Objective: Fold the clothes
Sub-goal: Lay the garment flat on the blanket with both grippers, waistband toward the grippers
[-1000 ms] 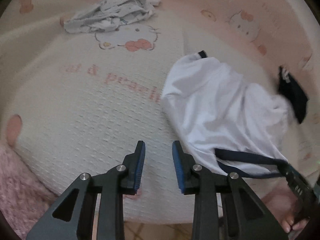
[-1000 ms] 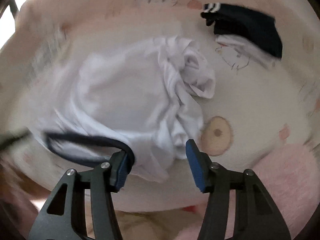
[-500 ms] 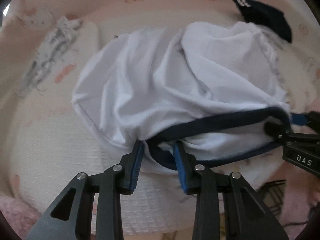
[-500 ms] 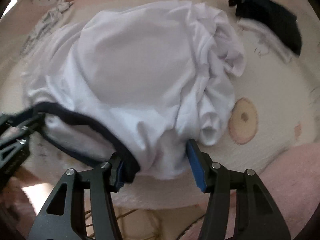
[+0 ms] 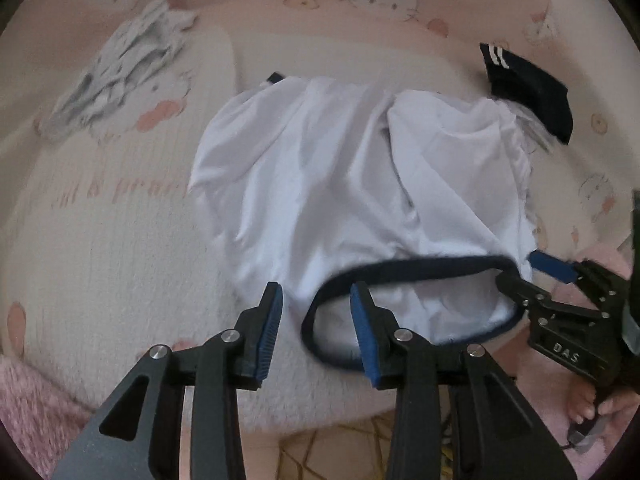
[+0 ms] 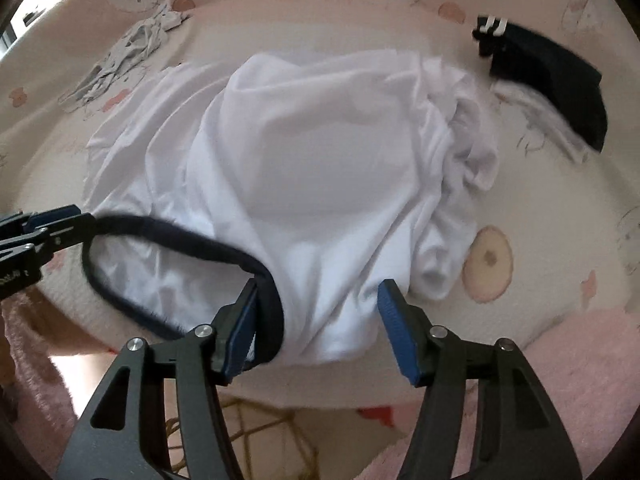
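Because the white shirt (image 5: 352,184) lay rumpled on the bed (image 5: 120,240), both tongs stood open at its navy collar (image 6: 176,236) — left tongs (image 5: 316,332) and right tongs (image 6: 316,328) gripping nothing — apparently positioned to pull it flat.

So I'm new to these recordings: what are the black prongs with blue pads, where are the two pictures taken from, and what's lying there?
The prongs are two handheld grippers; a person holds one in each hand. Each picture comes from a fisheye camera on one gripper, looking along its fingers. Both face a bed sheet with cat cartoons. On it lies a white shirt with a dark neckband. The left gripper is open, one finger inside the neckband loop. The right gripper is also open, straddling the shirt's edge. Farther back lie a dark garment and a crumpled patterned one.
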Demonstrator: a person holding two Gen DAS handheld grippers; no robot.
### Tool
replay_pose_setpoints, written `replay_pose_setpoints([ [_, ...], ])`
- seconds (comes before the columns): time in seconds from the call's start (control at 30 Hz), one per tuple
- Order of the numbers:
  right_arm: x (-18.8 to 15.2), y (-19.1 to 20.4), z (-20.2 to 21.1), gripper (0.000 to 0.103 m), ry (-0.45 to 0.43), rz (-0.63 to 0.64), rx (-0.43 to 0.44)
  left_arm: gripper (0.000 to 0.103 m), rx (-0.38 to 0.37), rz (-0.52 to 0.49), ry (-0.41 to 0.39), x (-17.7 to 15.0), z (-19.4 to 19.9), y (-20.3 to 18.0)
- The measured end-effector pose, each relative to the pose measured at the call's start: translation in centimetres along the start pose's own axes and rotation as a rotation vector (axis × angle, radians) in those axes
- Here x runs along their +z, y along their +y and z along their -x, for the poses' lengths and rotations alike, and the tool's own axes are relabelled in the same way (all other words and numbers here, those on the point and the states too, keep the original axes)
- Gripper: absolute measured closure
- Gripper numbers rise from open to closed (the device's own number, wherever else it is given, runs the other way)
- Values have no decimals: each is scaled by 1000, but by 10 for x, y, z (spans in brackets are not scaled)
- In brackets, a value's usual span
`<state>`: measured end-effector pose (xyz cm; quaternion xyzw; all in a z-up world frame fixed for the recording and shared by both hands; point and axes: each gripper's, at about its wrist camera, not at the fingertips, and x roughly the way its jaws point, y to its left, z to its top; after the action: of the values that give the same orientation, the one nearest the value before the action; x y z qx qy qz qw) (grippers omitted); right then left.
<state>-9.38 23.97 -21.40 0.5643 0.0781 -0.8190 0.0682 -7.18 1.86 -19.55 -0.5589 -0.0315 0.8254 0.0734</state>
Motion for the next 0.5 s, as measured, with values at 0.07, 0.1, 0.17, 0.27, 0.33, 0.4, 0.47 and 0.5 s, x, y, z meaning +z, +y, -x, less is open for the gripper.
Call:
replay_pose_setpoints([
  [0.07, -3, 1, -8, 41, 37, 15, -42, 66, 53, -43, 31, -2, -15, -3],
  [0.1, -5, 1, -15, 40, 78, 22, -66, 66, 91, -71, 52, -4, -21, -7],
  [0.17, -10, -2, -12, 39, 90, 15, -75, 61, 131, -94, 96, -8, -25, -6],
  [0.27, -19, -6, -8, 39, 126, 5, -52, 58, 106, -51, 164, -18, -17, 10],
  [0.33, -25, -9, -5, 39, 140, -12, -3, 58, 69, -14, 178, -22, -9, 20],
  [0.4, -24, -9, 7, 39, 77, -28, 45, 58, -5, 22, 122, -18, 4, 26],
  [0.47, -23, -7, 20, 38, -3, -26, 43, 58, -85, 39, 34, -11, 20, 26],
  [0.5, -23, -5, 26, 38, -45, -23, 36, 58, -93, 27, -9, -7, 25, 22],
])
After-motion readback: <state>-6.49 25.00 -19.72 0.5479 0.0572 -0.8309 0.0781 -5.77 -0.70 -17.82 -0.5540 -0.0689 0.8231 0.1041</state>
